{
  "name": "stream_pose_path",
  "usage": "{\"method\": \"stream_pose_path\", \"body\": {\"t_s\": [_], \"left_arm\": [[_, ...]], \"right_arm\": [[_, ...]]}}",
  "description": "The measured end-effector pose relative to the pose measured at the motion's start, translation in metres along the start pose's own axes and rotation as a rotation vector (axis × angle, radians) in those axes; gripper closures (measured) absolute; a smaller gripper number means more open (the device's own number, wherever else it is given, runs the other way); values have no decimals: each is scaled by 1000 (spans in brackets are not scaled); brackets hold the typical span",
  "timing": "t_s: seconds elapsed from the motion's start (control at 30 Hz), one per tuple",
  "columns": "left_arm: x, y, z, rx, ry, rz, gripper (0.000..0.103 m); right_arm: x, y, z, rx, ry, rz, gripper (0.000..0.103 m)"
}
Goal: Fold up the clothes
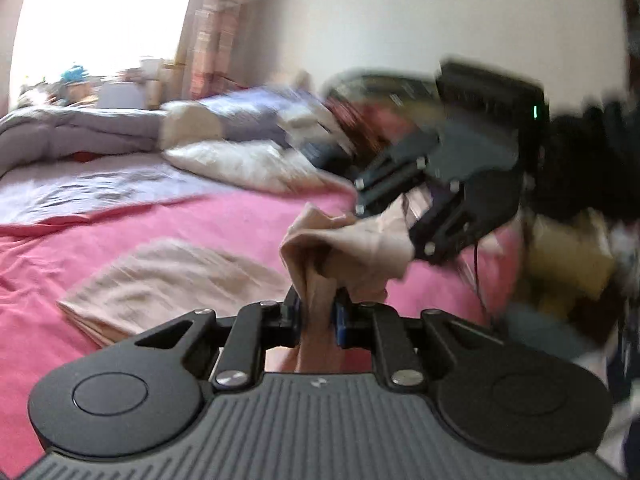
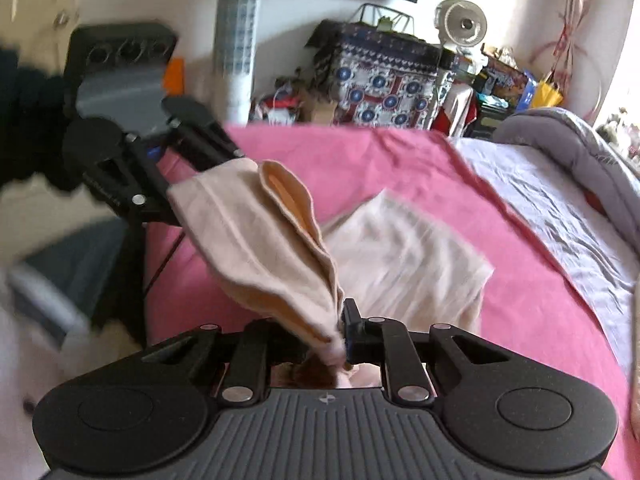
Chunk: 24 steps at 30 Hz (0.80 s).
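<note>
A beige garment (image 2: 256,240) hangs stretched between the two grippers above the pink bedsheet (image 2: 400,160), its long axis running from the left gripper (image 1: 316,312) to the right gripper (image 2: 342,332); in the right wrist view it slopes from the far left down to the near centre, with a rolled, peach-lined edge opening upward along its length. The left gripper's fingers (image 1: 342,320) are closed on a bunched end of the cloth, and the right gripper's fingers (image 2: 352,320) pinch the other gathered end. The middle of the garment sags in folds, and what kind of garment it is cannot be made out. Under it, further right on the sheet, lies a folded beige cloth (image 2: 404,256), flat and partly hidden by the hanging piece. The left wrist view is heavily blurred: the pillows (image 1: 236,160) at the far side and the clutter by the window are smeared. A grey quilt (image 2: 572,152) lies along the far right of the bed over a pale lilac sheet (image 2: 540,208). Beyond the foot of the bed stands a patterned storage box (image 2: 384,88) with a small fan (image 2: 464,20) behind it.
</note>
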<state>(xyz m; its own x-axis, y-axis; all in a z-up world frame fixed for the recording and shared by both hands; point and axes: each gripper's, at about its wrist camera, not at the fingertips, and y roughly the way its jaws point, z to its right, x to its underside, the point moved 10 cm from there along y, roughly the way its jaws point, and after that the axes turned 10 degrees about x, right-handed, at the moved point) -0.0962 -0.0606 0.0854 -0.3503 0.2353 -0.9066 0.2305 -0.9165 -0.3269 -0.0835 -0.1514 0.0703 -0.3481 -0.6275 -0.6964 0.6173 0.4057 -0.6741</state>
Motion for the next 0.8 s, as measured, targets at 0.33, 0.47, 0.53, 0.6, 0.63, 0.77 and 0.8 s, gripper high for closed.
{"method": "stream_pose_path", "body": {"t_s": [0.33,0.47,0.53,0.6,0.63,0.77,0.8], "left_arm": [[16,30,-225,-368,-447,-66,76],[25,11,-258,-485,-536,-2,66],[29,-9,-260,-562,-556,18,66],[27,-29,-242,-587,-503,29,66],[24,-36,-225,-583,-443,23,66],[29,-21,-112,-518,-45,-81,62],[33,-12,-86,-467,2,-89,59]], "right_arm": [[-32,213,107,20,105,-156,45],[-21,212,131,99,280,-91,22],[-16,189,150,177,320,-51,22],[-10,155,159,229,329,9,22],[-7,136,161,249,328,41,22],[21,75,126,242,249,101,22],[31,68,114,235,257,95,22]]}}
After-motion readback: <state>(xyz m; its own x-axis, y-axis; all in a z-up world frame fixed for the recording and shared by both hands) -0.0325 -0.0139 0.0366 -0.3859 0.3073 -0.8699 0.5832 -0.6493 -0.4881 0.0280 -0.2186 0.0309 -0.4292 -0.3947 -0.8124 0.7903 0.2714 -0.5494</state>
